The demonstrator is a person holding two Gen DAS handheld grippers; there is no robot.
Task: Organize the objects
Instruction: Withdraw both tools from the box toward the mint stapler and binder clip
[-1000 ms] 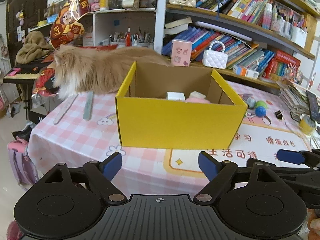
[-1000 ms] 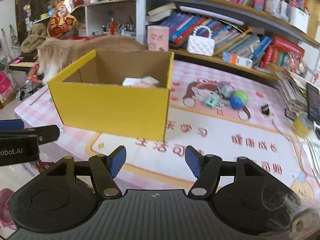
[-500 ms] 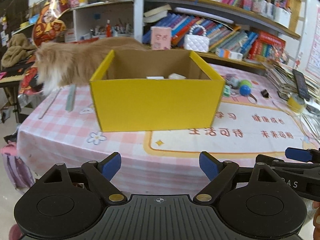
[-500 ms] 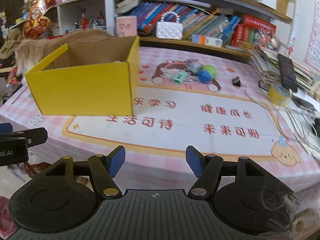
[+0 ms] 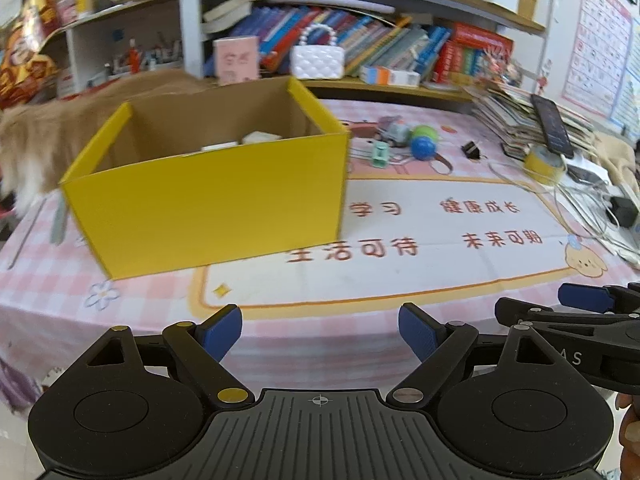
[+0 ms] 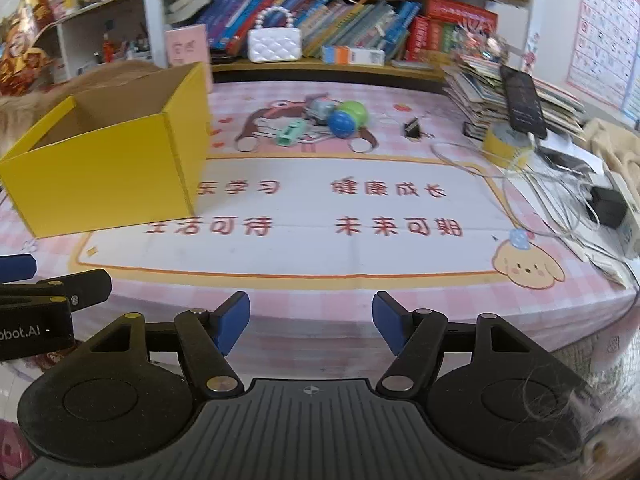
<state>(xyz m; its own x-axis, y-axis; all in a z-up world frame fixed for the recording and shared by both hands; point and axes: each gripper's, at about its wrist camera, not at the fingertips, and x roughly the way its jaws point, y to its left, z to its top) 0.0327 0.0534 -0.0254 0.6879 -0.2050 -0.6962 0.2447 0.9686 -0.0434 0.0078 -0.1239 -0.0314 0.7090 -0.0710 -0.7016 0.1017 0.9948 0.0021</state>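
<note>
A yellow cardboard box [image 5: 208, 196] stands open on the pink table; white and pink items lie inside. It also shows in the right wrist view [image 6: 104, 168]. Behind it to the right lie a blue ball [image 6: 340, 120], a green ball [image 6: 354, 110], a mint green clip-like toy [image 6: 290, 132], a small grey toy [image 6: 318, 108] and a black binder clip [image 6: 412, 128]. My left gripper [image 5: 320, 332] is open and empty near the table's front edge. My right gripper [image 6: 310, 328] is open and empty beside it.
A fluffy tan cat [image 5: 36, 136] stands behind the box at the left. A yellow tape roll [image 6: 506, 146], cables [image 6: 552, 188], a phone [image 6: 522, 100] on stacked books and a black charger [image 6: 606, 206] crowd the right side. Bookshelves [image 6: 320, 32] line the back.
Both grippers have pulled back from the box and swung right. The box now sits further left in both views and more of the table's right side shows.
</note>
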